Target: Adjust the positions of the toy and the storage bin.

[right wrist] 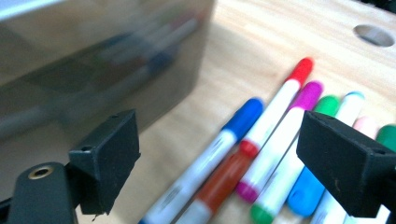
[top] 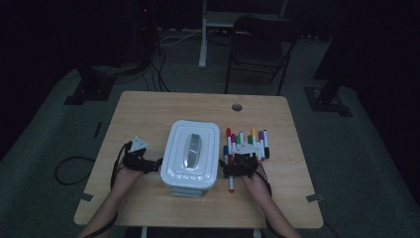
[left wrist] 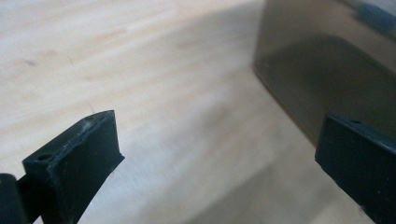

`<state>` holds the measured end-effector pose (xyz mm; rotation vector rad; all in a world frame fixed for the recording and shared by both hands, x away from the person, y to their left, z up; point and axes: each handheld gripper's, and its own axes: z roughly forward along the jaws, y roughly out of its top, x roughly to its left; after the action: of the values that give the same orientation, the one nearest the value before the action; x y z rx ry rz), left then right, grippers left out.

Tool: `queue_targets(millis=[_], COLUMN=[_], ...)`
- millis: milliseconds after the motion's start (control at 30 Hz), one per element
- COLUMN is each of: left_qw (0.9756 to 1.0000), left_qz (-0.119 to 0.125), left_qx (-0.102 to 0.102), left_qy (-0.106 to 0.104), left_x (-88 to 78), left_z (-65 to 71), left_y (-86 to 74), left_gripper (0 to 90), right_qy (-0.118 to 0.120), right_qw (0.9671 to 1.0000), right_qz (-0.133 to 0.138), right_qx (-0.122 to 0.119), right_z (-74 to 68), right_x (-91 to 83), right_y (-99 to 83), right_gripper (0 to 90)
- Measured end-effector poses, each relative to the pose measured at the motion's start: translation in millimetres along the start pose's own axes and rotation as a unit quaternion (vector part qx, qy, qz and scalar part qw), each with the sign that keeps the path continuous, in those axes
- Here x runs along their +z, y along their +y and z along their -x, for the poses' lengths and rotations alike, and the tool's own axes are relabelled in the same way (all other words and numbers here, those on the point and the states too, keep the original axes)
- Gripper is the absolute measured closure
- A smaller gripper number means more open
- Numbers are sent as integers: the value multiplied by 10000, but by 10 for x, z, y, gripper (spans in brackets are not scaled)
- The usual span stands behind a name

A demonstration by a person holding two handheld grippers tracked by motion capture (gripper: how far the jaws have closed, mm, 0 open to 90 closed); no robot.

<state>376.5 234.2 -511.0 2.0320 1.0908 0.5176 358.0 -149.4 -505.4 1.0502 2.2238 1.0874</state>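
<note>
Markers (top: 246, 143) lie in a row right of the closed box (top: 192, 157), easy for me to pick. Right gripper (top: 239, 165) hovers at their near ends, jaws spread, empty; left gripper (top: 139, 159) waits left of box, also spread.
</note>
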Motion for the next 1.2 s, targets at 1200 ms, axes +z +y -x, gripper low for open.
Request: queue_targets(millis=[1200], left_qw=[9992], left_qz=[-151], left_qx=[139], left_qy=[-347], left_x=[239], left_z=[140], left_y=[240], left_gripper=[43], right_qy=[843], right_qw=[9962], right_qz=[203], right_qx=[-3], right_z=[-297], right_x=[-209], right_y=[-173], right_gripper=[126])
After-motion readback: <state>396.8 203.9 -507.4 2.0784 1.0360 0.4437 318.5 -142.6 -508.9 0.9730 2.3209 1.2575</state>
